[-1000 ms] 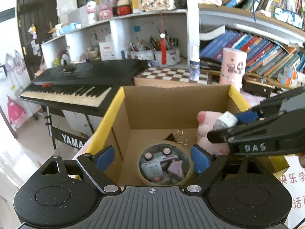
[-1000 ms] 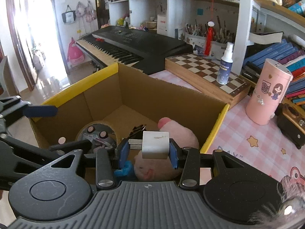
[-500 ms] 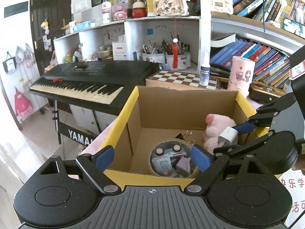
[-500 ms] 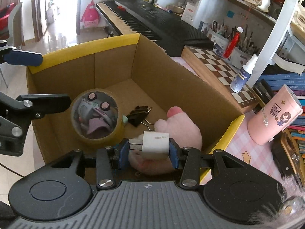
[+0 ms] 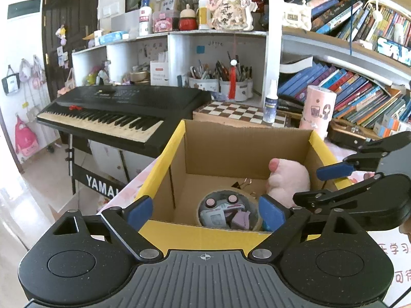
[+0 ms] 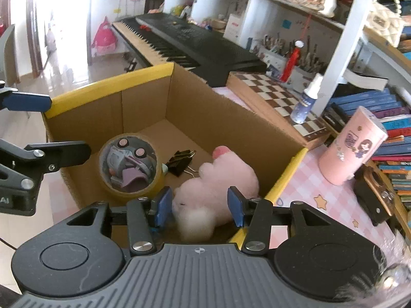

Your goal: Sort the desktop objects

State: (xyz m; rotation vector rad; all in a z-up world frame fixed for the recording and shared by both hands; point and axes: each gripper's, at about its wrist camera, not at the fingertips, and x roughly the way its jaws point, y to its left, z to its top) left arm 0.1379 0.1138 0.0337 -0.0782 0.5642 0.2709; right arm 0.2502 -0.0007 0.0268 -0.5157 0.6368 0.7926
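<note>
A cardboard box with yellow rims (image 5: 169, 148) (image 6: 108, 84) holds a tape roll filled with small items (image 5: 228, 211) (image 6: 129, 165), black binder clips (image 6: 181, 161), and a pink plush toy (image 5: 287, 179) (image 6: 223, 179). My right gripper (image 6: 199, 206) is open above the box's near right corner. A blurred white charger block (image 6: 196, 222) is falling just below its jaws, beside the plush. My left gripper (image 5: 205, 209) is open and empty at the box's front rim. The right gripper also shows in the left wrist view (image 5: 334, 177).
A black keyboard (image 5: 120, 107) stands left of the box. A chessboard (image 5: 239, 110) with a spray bottle (image 5: 271, 102) and a pink cylinder (image 5: 318, 110) sit behind it. Bookshelves fill the right. A pink checked table cover (image 6: 308, 187) lies right of the box.
My right gripper opened and let go of the white charger block, which drops into the box. Both grippers rose and pulled back a little from the box.
</note>
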